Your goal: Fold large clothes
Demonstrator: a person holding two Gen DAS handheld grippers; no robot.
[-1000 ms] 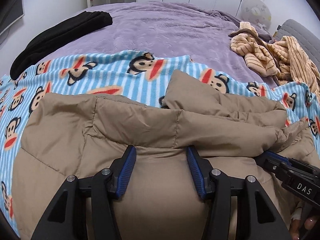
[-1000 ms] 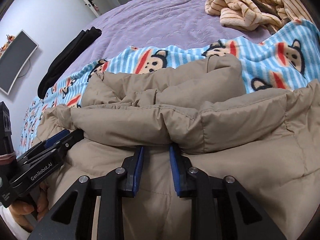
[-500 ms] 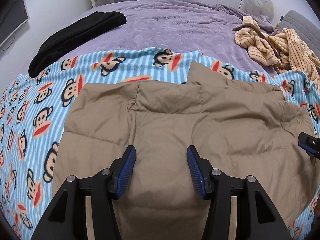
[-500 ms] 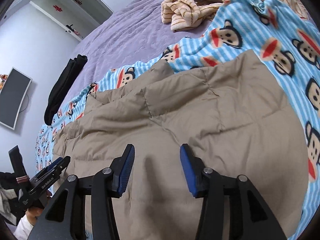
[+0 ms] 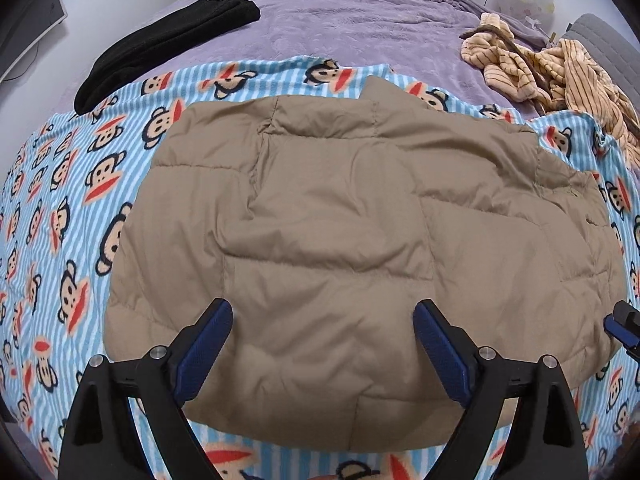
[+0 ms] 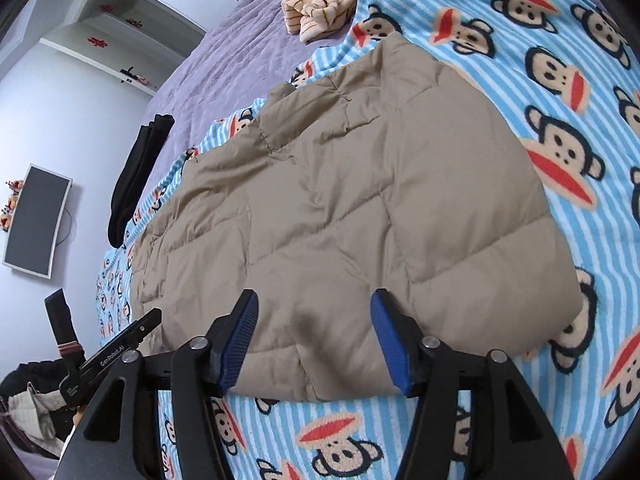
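Note:
A tan quilted puffer jacket (image 5: 340,232) lies folded into a flat, roughly rectangular bundle on a blue striped monkey-print blanket (image 5: 60,208). The right wrist view shows the same jacket (image 6: 340,208) from its other end. My left gripper (image 5: 323,328) hovers open above the jacket's near edge, nothing between its blue pads. My right gripper (image 6: 314,320) is open too, raised over the near edge at the jacket's right end. The right gripper's tip (image 5: 624,328) shows at the left view's right edge, and the left gripper (image 6: 116,356) appears at the right view's lower left.
The blanket (image 6: 560,80) covers the near part of a purple bed (image 5: 340,28). A black folded garment (image 5: 168,48) lies at the bed's far left and a heap of tan striped clothes (image 5: 552,68) at the far right. A monitor (image 6: 36,224) hangs on the wall.
A second ago my right gripper was pinched on a fold of the jacket. It has let go, the jacket has settled flat, and both grippers have pulled back and up.

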